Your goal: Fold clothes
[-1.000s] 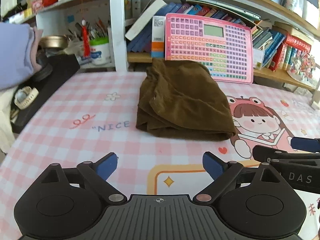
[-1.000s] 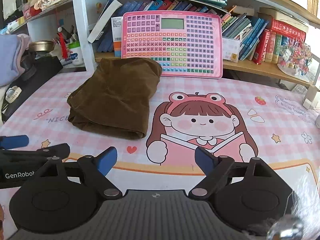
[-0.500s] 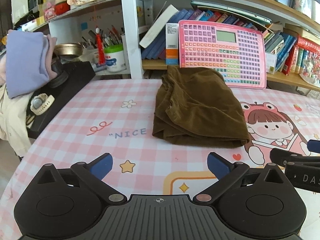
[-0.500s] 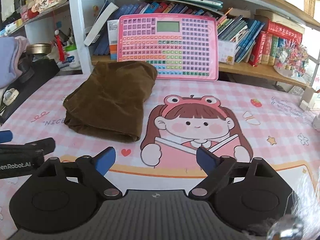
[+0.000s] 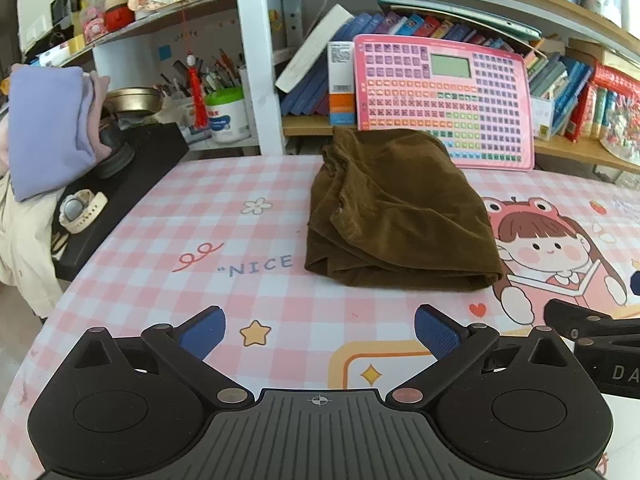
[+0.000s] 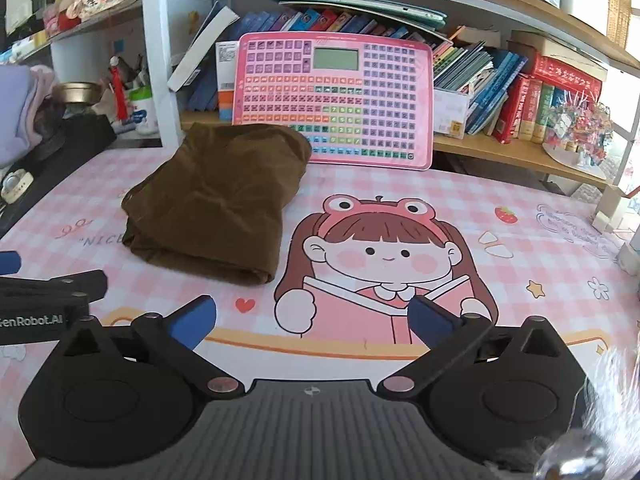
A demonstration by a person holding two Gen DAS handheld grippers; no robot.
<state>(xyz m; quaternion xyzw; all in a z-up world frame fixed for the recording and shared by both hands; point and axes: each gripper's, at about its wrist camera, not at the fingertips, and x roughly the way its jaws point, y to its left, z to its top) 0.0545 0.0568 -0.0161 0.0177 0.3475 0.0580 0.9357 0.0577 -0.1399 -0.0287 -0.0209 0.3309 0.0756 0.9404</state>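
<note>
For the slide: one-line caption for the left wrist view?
Open left gripper hovers short of a folded brown garment on the pink checked table mat.

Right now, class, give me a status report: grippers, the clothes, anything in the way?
Both hand-held grippers open, empty: left, right. Brown garment lies folded on the pink tablecloth, untouched. Nothing between grippers and garment.

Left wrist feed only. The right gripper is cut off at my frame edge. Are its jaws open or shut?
Observer: Open. The right gripper has its jaws spread wide with nothing between them, short of the folded brown garment.
Operator: What's at the far right of the mat? My view stops there.
Observer: A small white object stands at the right edge of the pink checked mat. I can't tell what it is.
</note>
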